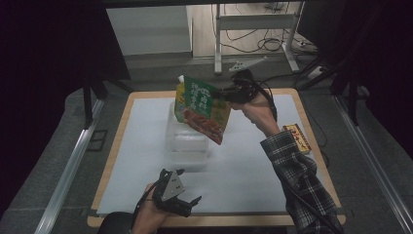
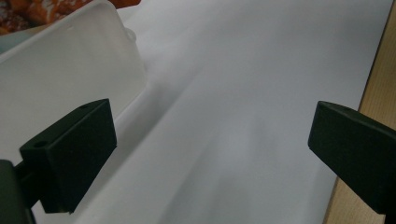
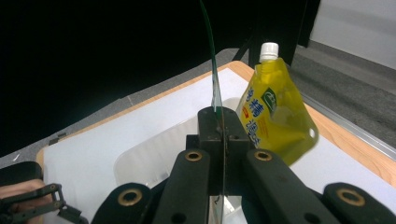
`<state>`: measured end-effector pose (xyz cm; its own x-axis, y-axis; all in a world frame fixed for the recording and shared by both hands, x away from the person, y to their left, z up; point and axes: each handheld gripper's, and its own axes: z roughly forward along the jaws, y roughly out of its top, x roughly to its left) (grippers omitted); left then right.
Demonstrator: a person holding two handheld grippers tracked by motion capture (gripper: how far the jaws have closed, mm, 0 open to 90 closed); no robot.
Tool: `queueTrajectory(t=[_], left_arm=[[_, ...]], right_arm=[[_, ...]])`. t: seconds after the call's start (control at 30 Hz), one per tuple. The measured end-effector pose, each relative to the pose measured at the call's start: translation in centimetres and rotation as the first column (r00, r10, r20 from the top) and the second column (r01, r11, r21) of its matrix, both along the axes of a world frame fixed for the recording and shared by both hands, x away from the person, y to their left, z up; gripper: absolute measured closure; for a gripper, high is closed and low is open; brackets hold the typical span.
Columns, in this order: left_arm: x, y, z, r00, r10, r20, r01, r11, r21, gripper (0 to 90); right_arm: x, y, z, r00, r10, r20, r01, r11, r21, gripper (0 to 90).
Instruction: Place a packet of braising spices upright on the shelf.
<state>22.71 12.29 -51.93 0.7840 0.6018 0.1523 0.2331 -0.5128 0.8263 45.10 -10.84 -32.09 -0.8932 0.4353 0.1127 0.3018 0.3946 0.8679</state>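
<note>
Right gripper (image 1: 228, 93) is clamped on the edge of a green sauce pouch (image 1: 202, 108), holding it in the air over the clear plastic bin (image 1: 187, 141) at the table's (image 1: 112, 146) middle; the grip is thin, on the pouch edge only, so the pouch could swing or slip out; let go off-centre, it may catch the bin rim and land on the white mat (image 1: 243, 165); a yellow spouted pouch (image 3: 275, 109) stands at the bin and crowds the drop spot; left gripper (image 1: 187, 204) rests wide open and empty near the table's front edge; small box (image 1: 297, 138) lies well apart at the right.
</note>
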Motion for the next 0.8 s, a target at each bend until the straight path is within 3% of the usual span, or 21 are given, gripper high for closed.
queueTrajectory(t=[0.5, 0.8], left_arm=[[0.0, 0.1, 0.0, 1.0, 0.004, -0.001, -0.004, 1.0, -0.002, 0.5], [0.0, 0.1, 0.0, 1.0, 0.004, 0.001, -0.004, 1.0, 0.004, 0.5]], right_arm=[[1.1, 3.8, -0.1, 0.9997, 0.026, 0.001, -0.026, 1.0, 0.007, 89.1], [1.4, 5.0, -0.4, 0.9993, 0.036, -0.006, -0.036, 0.999, 0.029, 89.1]])
